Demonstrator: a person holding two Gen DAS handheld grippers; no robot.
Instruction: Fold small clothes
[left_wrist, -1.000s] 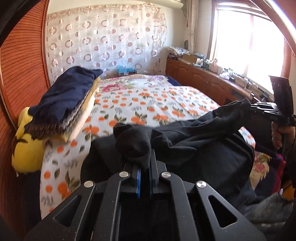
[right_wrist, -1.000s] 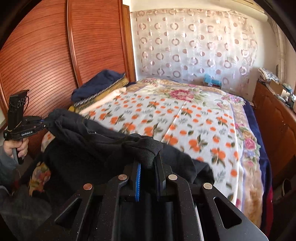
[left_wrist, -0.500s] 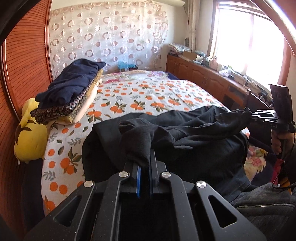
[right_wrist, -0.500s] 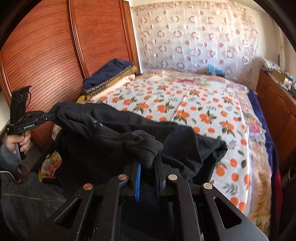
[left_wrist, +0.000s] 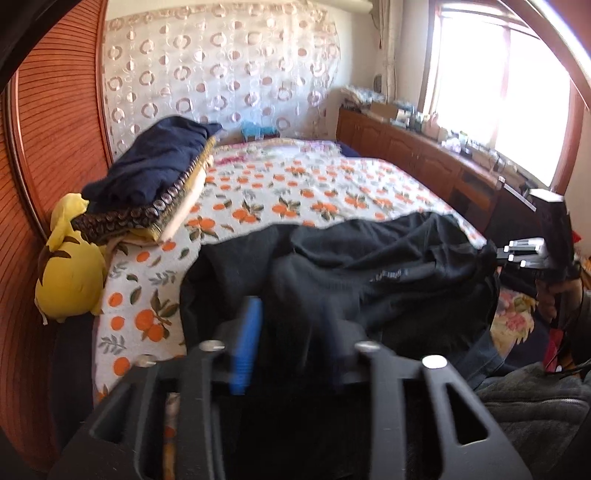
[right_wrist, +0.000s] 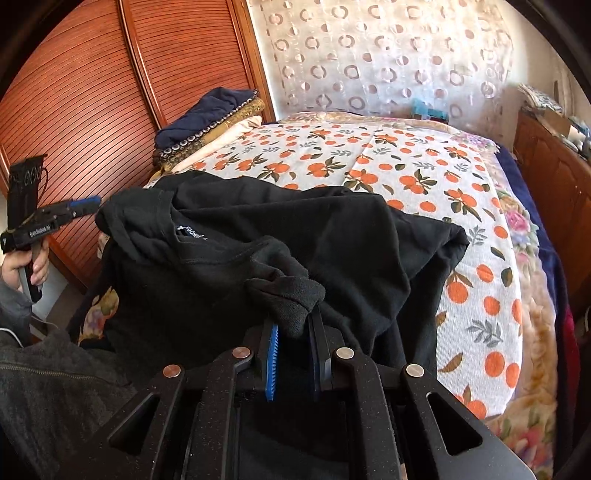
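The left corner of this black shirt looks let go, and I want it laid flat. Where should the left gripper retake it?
Probably the bunched shoulder corner of the black shirt, coming in level from the wardrobe side. That corner sticks out toward the left gripper, whose jaws have just been opening; the right gripper pinches the opposite corner.

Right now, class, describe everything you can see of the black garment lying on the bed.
The black garment is a soft knit top, rumpled and spread across the near end of the orange-print bedspread. A neck opening with a small printed label shows near its left shoulder. The right gripper pinches a bunched fold of it at the near edge. The left gripper, jaws just opened, sits beside the other shoulder in the right wrist view, not gripping it. One corner droops over the bed's near edge.
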